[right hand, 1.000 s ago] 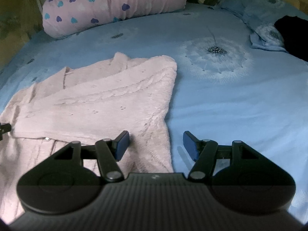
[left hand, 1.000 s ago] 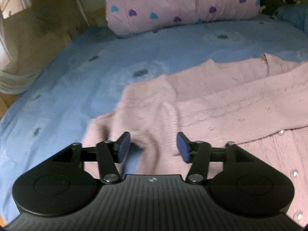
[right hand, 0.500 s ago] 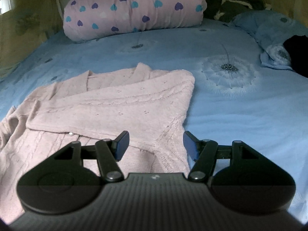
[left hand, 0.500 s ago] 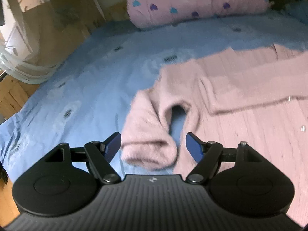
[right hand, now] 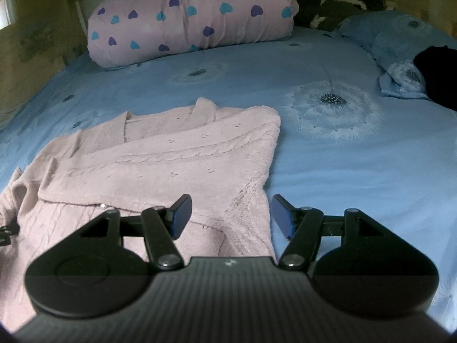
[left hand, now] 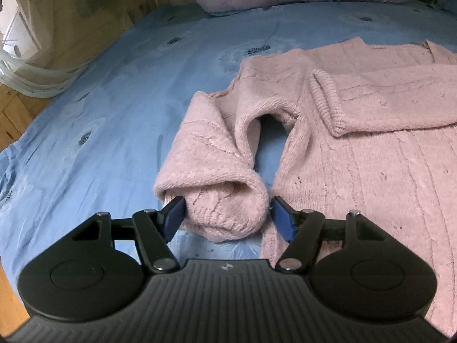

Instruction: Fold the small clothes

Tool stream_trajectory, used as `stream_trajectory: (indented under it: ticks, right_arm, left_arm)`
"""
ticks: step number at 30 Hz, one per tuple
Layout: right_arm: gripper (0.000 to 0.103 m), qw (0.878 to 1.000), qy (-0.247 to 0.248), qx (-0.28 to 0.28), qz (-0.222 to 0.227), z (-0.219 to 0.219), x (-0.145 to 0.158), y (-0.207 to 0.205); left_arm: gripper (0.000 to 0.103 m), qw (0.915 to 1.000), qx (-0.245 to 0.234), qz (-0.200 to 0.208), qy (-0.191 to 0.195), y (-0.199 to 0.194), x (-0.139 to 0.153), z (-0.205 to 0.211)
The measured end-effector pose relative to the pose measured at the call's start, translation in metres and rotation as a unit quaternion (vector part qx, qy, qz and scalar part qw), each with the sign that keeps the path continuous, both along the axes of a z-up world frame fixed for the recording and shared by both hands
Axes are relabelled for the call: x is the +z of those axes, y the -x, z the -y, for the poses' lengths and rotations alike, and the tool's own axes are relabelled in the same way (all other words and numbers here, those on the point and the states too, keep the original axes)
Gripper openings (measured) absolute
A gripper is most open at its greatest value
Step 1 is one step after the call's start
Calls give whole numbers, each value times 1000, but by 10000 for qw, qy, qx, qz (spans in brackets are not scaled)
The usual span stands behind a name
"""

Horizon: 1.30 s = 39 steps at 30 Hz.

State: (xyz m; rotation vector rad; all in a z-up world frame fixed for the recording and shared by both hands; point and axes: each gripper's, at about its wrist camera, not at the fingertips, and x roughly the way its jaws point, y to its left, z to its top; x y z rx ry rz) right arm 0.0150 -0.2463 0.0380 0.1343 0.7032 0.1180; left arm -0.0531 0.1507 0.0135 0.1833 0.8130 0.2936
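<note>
Left claw (left hand: pixel 225 217) closing, jaws still fairly wide, rolled cuff end of the sleeve (left hand: pixel 217 191) between the blue pads; pads at the cuff's flanks, firm pressure not evident, so nothing yet held. Right claw (right hand: pixel 231 214) about half open, empty, hovering over the near right edge of the cardigan (right hand: pixel 160 165).

Risks from here: bite likely to catch only the outer layer of the doubled cuff, since the end is rolled under itself; sleeve then unrolling or slipping free on the lift. Fuzzy loose knit liable to snag on a pad edge or stretch under a one-sided pull. Dragging the sleeve across could shift the body of the garment and disturb the other sleeve (left hand: pixel 385 100), already folded across the chest. Bed sheet (left hand: pixel 114 100) soft and slightly creased; possible to pinch it along with the cuff if the claw drops too low.

Cardigan: pale pink cable knit, small pearly buttons down the front, ribbed cuffs, lying flat on the blue dandelion-print bed sheet, collar toward the heart-print bolster (right hand: pixel 188 20); left sleeve bent in a loop with sheet showing through the gap; fold judged partly done.
</note>
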Motion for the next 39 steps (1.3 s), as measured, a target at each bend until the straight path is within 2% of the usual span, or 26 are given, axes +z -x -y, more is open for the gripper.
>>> stream_trajectory:
  ticks: [2, 4, 7, 12, 17, 22, 27, 32, 36, 39]
  right_arm:
    - [64, 10000, 13, 10, -11, 0, 0, 0]
    - [64, 10000, 24, 9, -28, -1, -1, -1]
    - [64, 10000, 51, 19, -14, -3, 0, 0]
    - [64, 9999, 90, 83, -3, -7, -1, 1]
    - [64, 9999, 94, 103, -1, -7, -1, 1]
    - [64, 9999, 84, 97, 5, -8, -1, 1]
    - [64, 9999, 74, 99, 6, -7, 0, 1]
    - [64, 10000, 10, 70, 49, -4, 2, 1]
    - [64, 10000, -66, -4, 25, 1, 4, 0]
    - [64, 9998, -158, -107, 9, 7, 5, -2]
  left_arm:
    - [61, 9999, -34, 50, 156, 4, 3, -5]
    - [39, 9996, 74, 97, 248, 5, 8, -14]
    - [27, 9975, 355, 162, 589, 7, 15, -35]
    - [23, 9902, 527, 370, 1242, 11, 37, -62]
    - [22, 9773, 453, 884, 1870, 20, 83, -73]
    - [22, 9620, 221, 1318, 2380, 16, 130, -62]
    - [22, 9495, -29, 1755, 2600, 2, 172, -28]
    - [22, 9293, -319, 2094, 3025, -19, 198, 26]
    - [22, 9235, -511, 1961, 3256, -42, 190, 80]
    - [22, 9200, -606, 1654, 3500, -64, 169, 120]
